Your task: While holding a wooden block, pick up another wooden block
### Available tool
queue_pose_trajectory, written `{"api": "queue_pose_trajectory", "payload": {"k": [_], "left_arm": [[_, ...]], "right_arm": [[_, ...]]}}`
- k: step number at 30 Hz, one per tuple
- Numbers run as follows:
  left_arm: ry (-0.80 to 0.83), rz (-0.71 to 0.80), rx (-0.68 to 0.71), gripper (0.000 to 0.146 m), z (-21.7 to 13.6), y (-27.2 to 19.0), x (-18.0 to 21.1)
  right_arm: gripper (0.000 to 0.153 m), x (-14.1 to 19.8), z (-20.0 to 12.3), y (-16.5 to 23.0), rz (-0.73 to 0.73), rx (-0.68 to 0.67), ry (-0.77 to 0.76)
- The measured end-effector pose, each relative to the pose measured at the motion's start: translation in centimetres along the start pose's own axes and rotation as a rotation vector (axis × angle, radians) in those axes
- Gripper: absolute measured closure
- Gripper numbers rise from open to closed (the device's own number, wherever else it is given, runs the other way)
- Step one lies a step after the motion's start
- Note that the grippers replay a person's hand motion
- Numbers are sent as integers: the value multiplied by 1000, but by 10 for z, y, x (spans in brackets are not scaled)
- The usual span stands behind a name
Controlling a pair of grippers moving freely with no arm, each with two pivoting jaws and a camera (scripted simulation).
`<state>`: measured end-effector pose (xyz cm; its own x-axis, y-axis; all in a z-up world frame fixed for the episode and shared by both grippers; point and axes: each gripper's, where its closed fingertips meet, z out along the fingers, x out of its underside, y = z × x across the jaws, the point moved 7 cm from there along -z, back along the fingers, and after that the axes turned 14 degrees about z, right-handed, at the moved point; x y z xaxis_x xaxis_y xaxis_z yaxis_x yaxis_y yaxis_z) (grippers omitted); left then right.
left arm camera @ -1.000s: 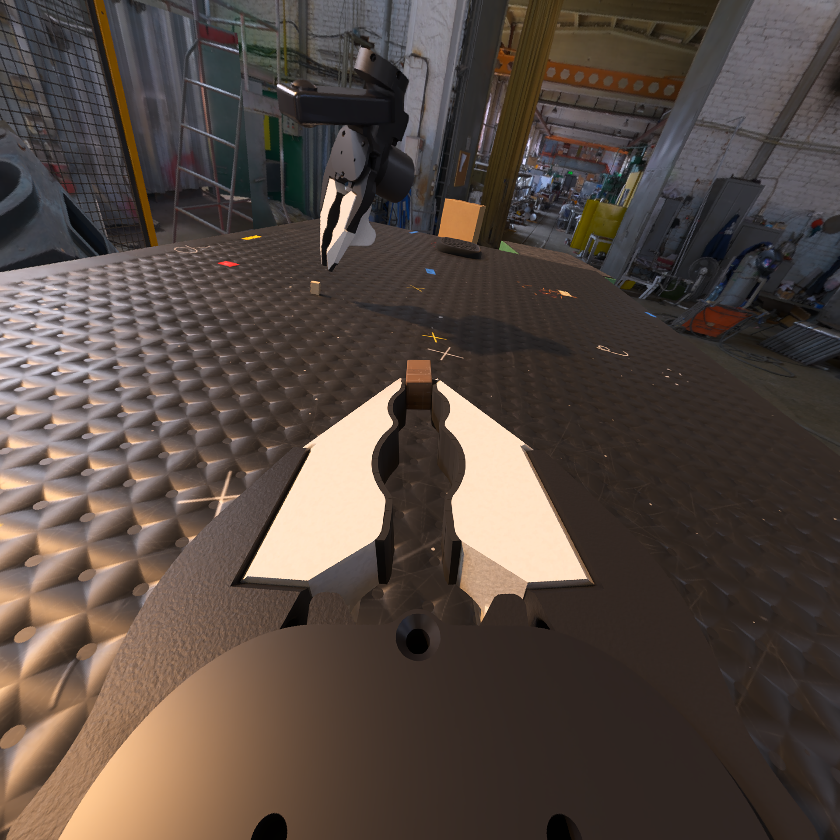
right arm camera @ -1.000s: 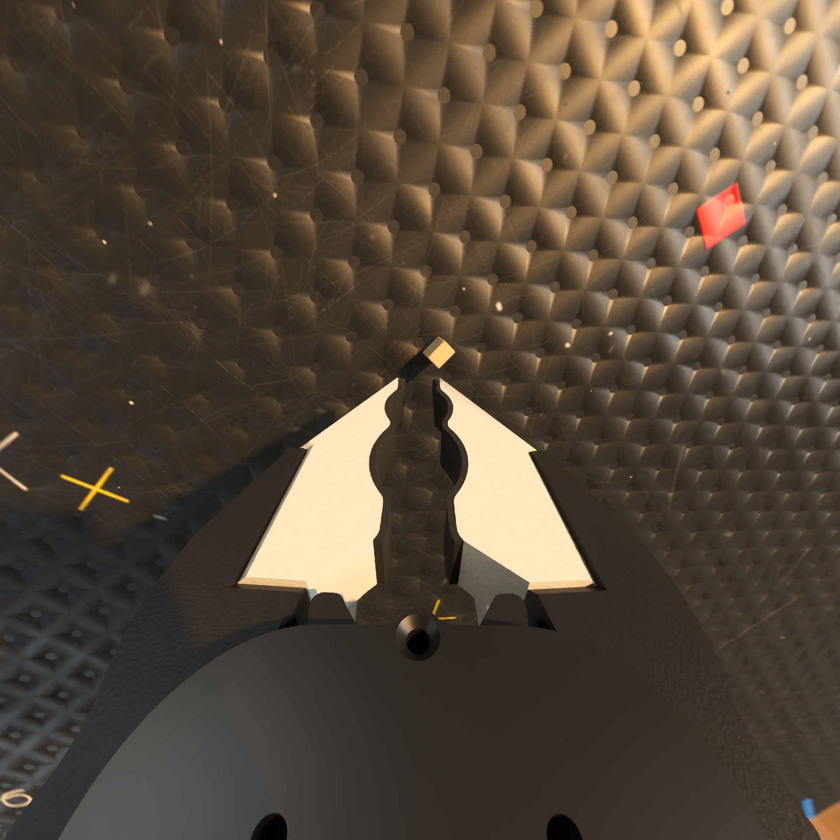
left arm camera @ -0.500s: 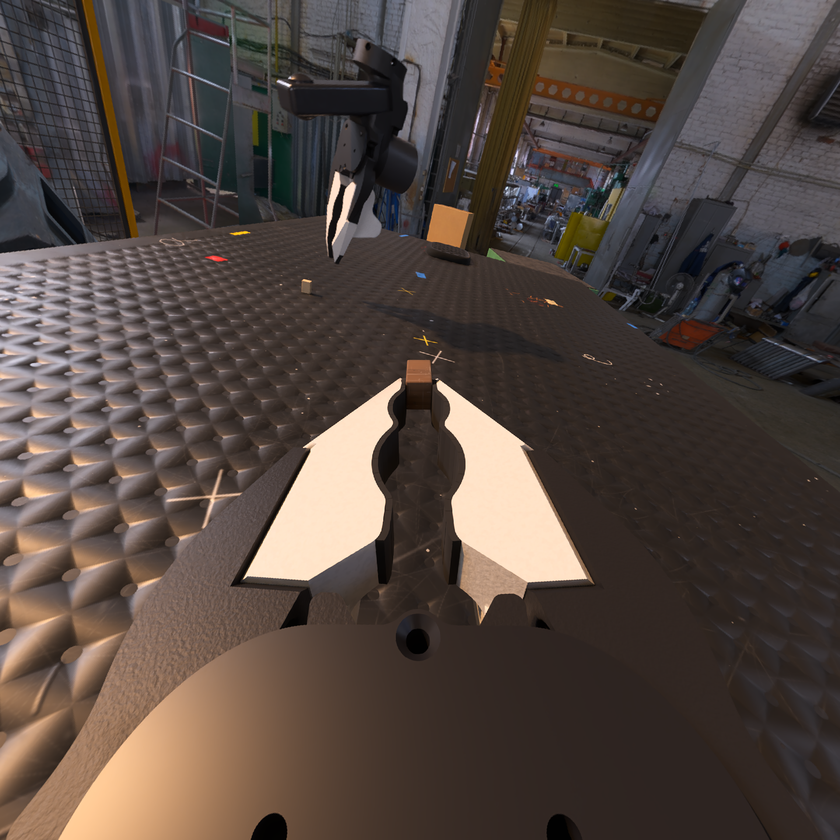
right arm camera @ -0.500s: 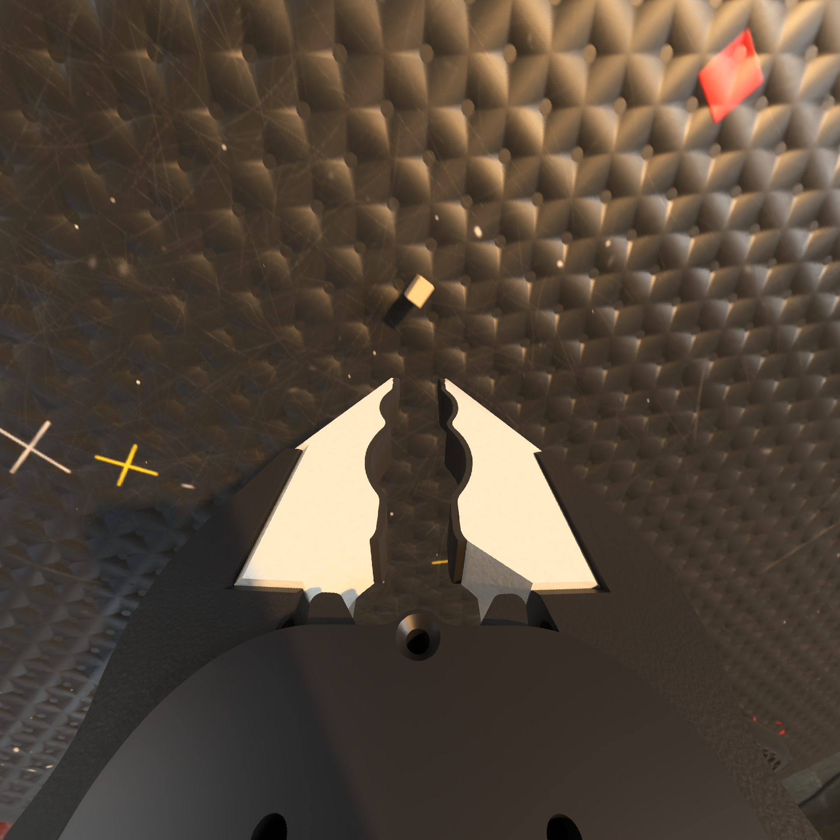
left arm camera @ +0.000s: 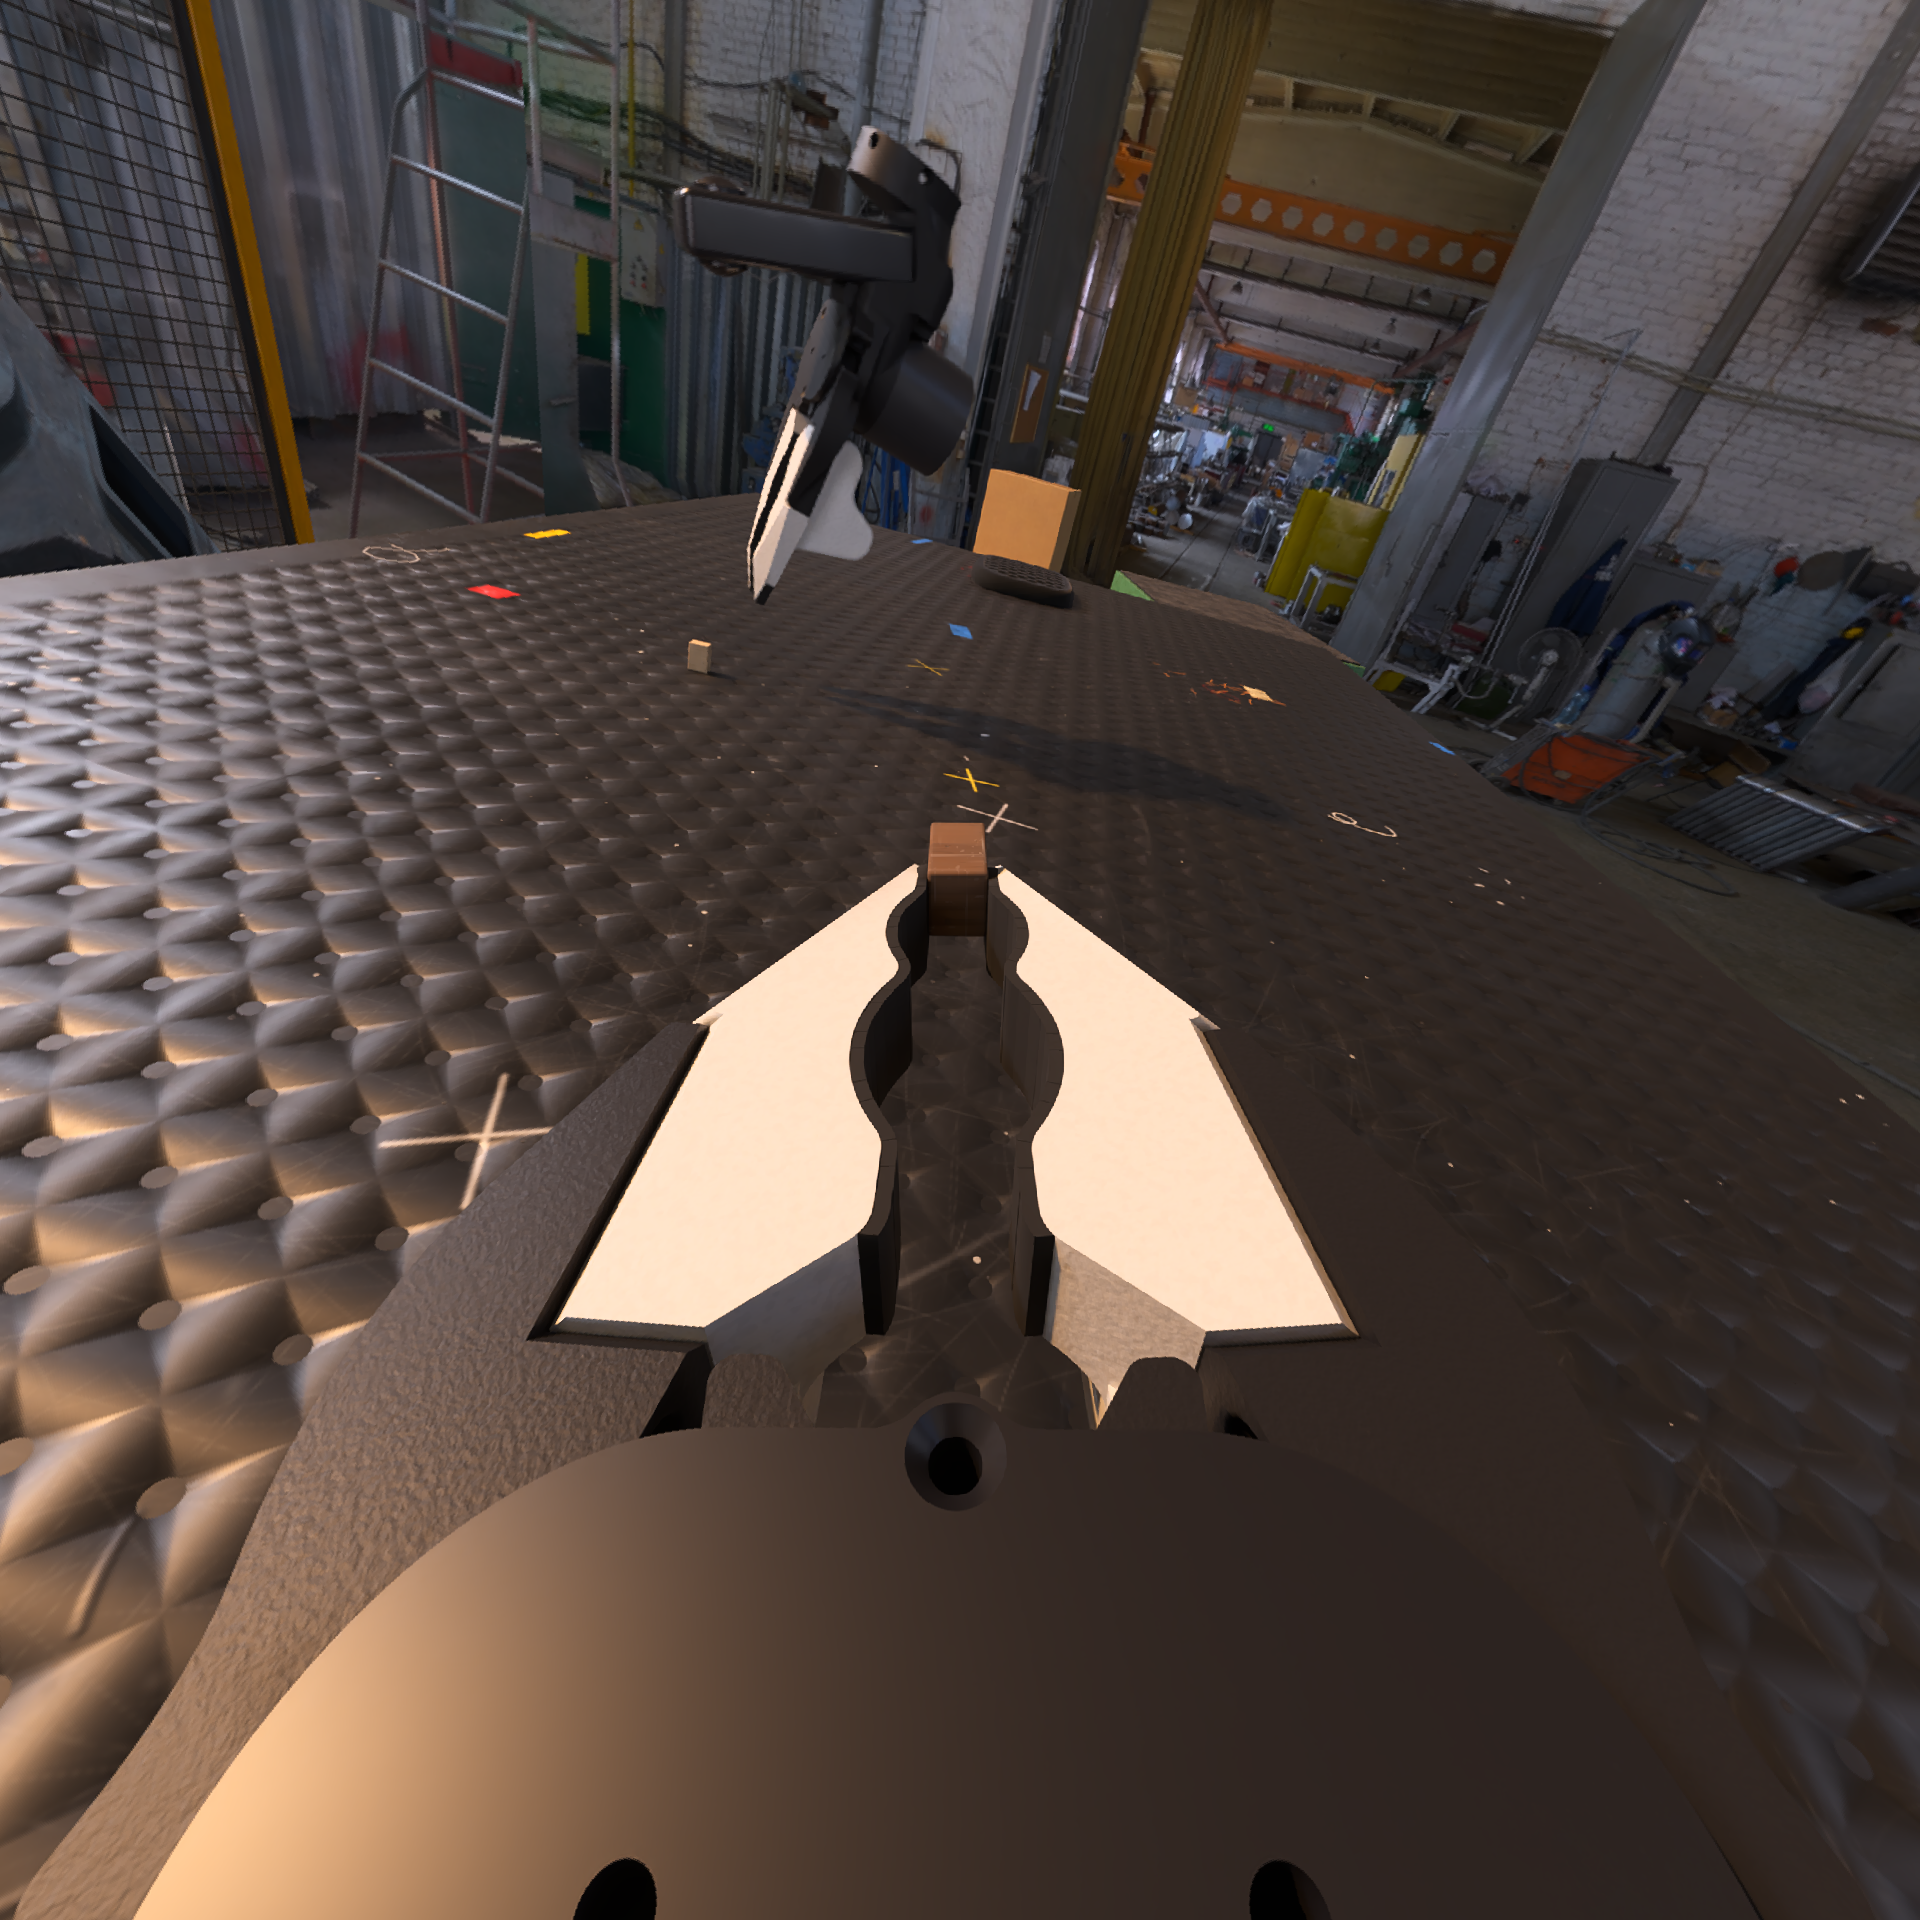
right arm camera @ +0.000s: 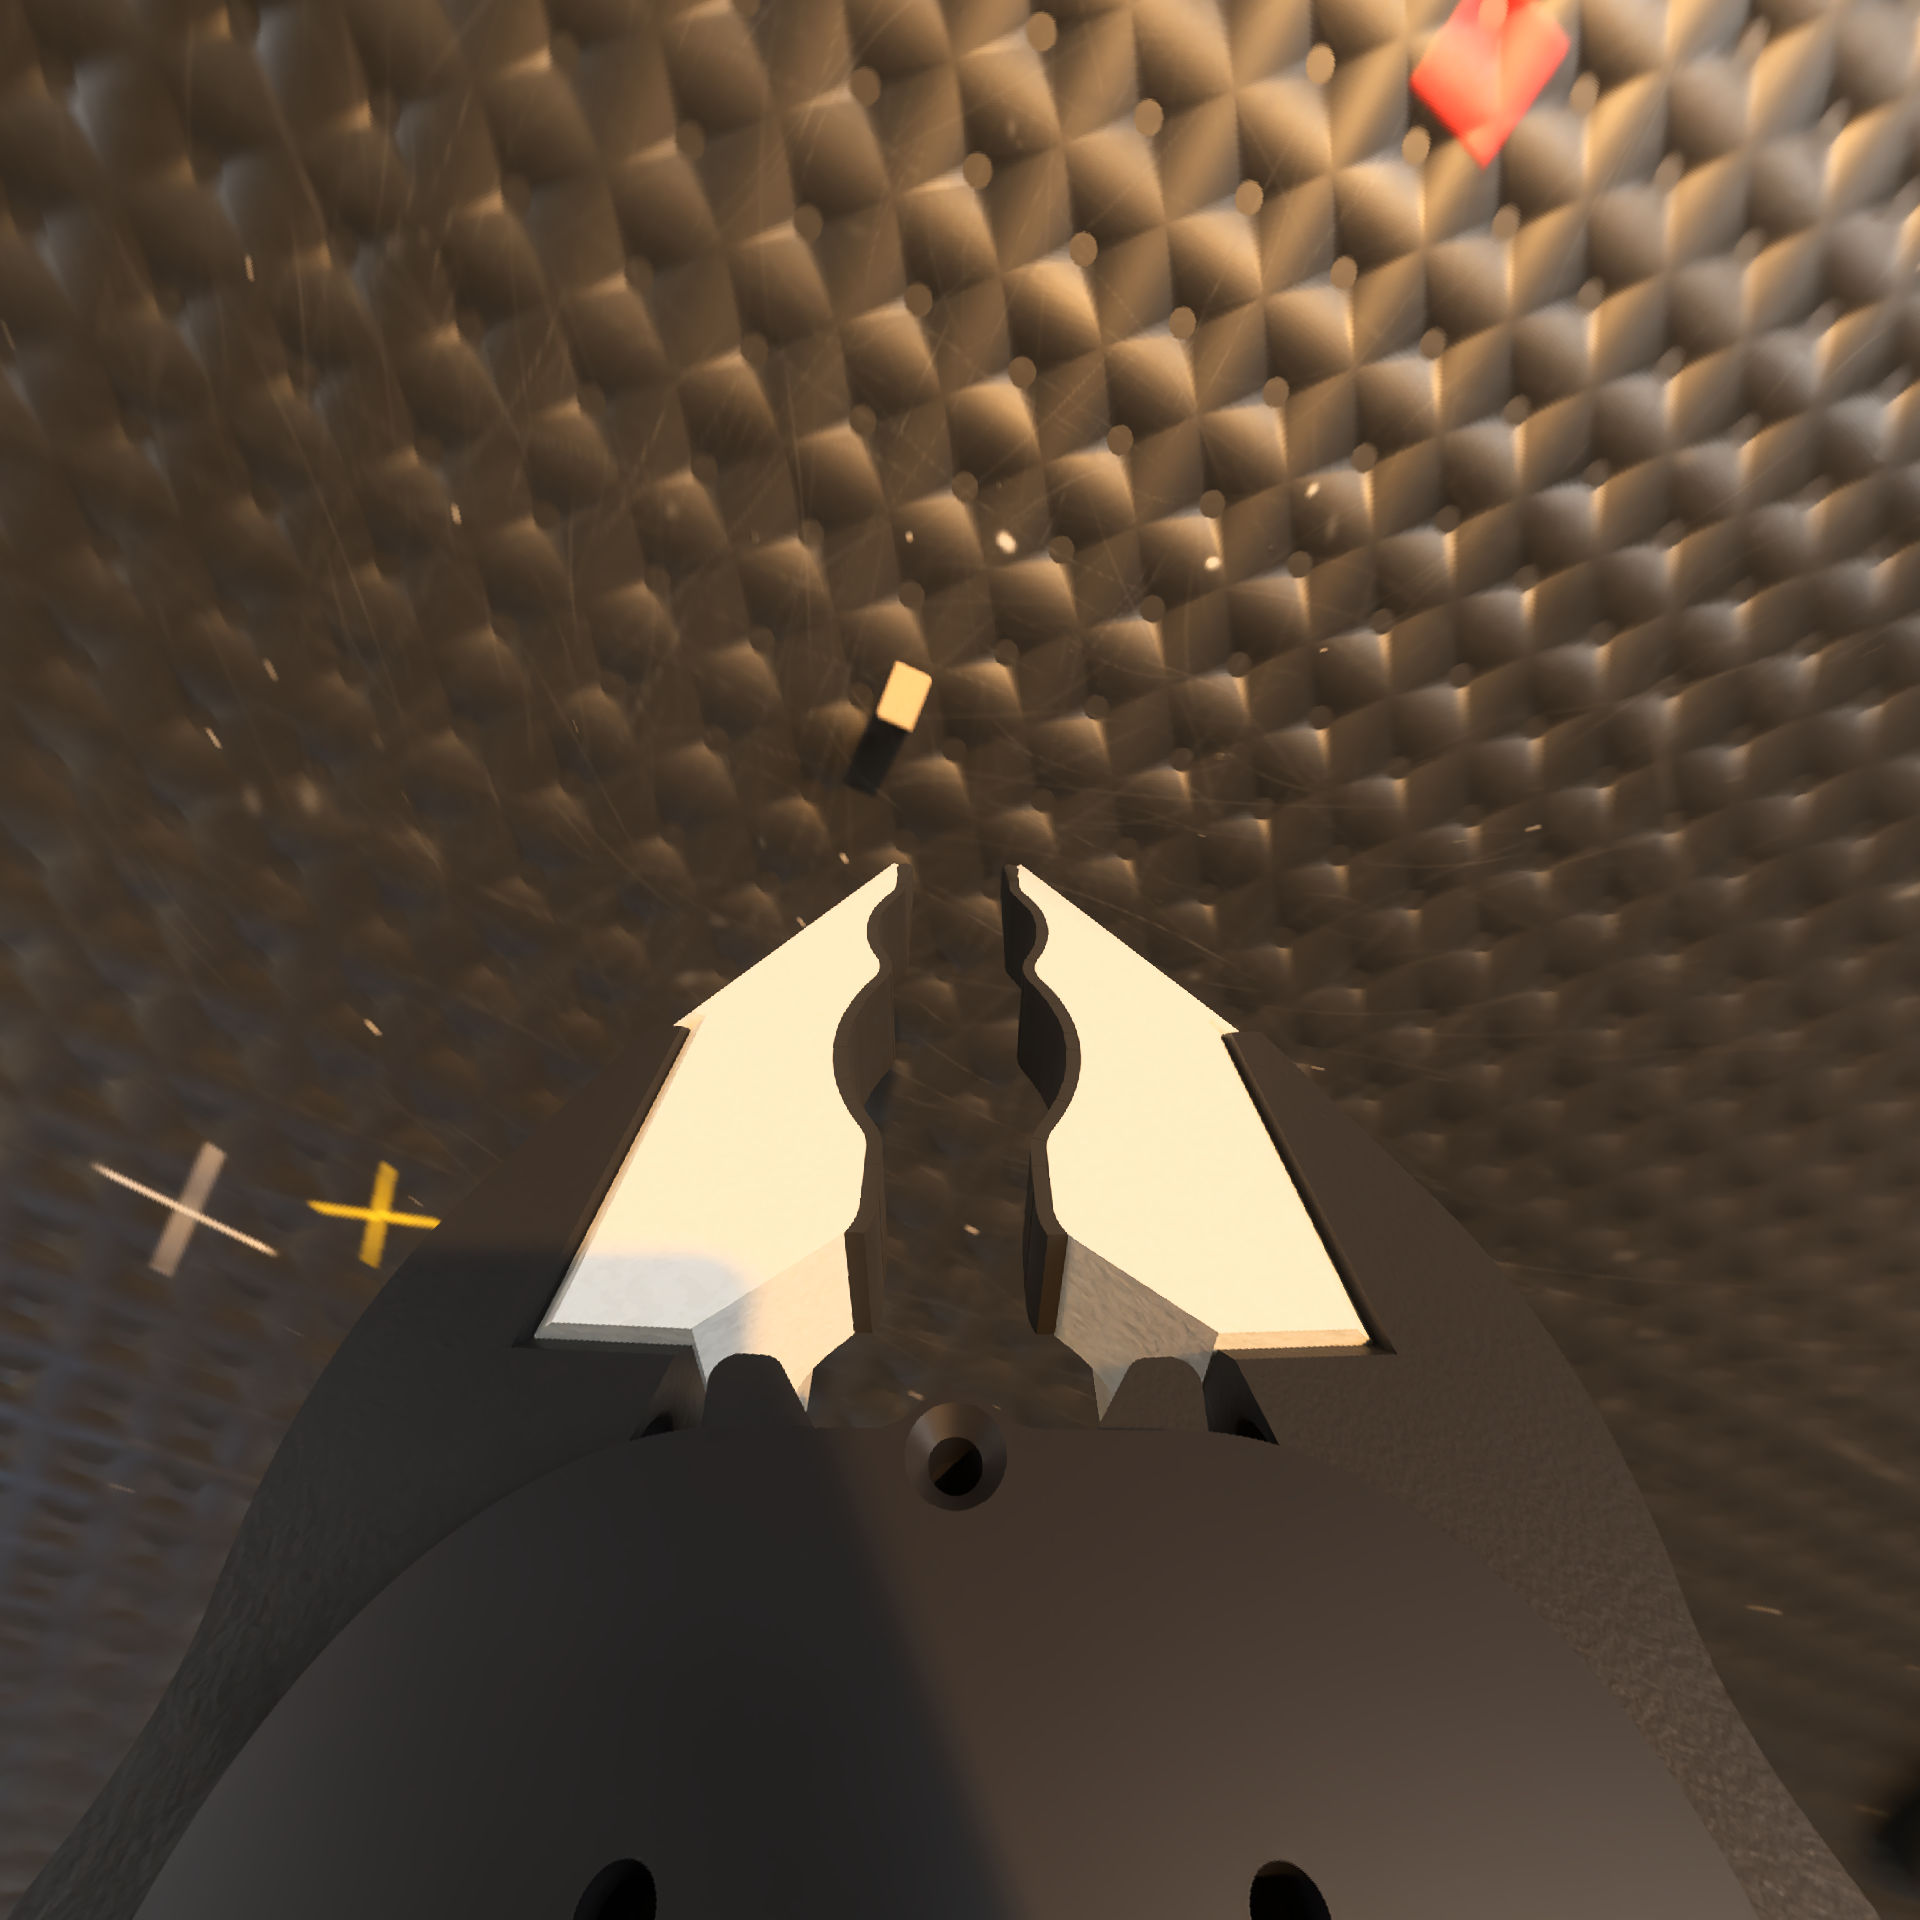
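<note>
My left gripper [left arm camera: 957,878] is shut on a brown wooden block [left arm camera: 956,873] held at its fingertips above the studded dark table [left arm camera: 312,883]. A second, pale wooden block [left arm camera: 699,656] lies on the table far ahead to the left; in the right wrist view this block [right arm camera: 901,694] lies just beyond my fingertips, slightly left. My right gripper [right arm camera: 954,878] is open and empty, pointing down at the table from above. It also shows in the left wrist view [left arm camera: 767,582], hovering above and to the right of the pale block.
A tan box [left arm camera: 1023,517] and a dark round grille [left arm camera: 1025,582] stand at the table's far edge. Small coloured marks lie on the surface: a red patch [right arm camera: 1488,73], a yellow cross [right arm camera: 374,1214], a white cross [right arm camera: 187,1208]. The table's right edge [left arm camera: 1558,831] drops to the workshop floor.
My right gripper has risen away from the pale block and its jaws have opened wider. The block stays on the table. My left gripper still holds the brown block, shifted slightly.
</note>
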<state>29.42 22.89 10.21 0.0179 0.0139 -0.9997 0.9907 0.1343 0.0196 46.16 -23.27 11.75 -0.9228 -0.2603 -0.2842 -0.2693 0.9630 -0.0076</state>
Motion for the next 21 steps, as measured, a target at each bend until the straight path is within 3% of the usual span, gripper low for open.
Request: {"api": "queue_pose_trajectory", "payload": {"k": [4, 8, 13, 21], "left_arm": [[-2, 0, 3, 137, 0, 0, 0], [-3, -3, 7, 137, 0, 0, 0], [-8, -7, 11, 137, -1, 0, 0], [-13, -4, 14, 137, -1, 0, 0]], "right_arm": [[136, -11, 18, 2, 239, -41, 31], [135, -19, 28, 6, 389, -76, 74], [128, -22, 34, 8, 416, -19, 136], [130, -22, 43, 12, 405, 7, 189]]}}
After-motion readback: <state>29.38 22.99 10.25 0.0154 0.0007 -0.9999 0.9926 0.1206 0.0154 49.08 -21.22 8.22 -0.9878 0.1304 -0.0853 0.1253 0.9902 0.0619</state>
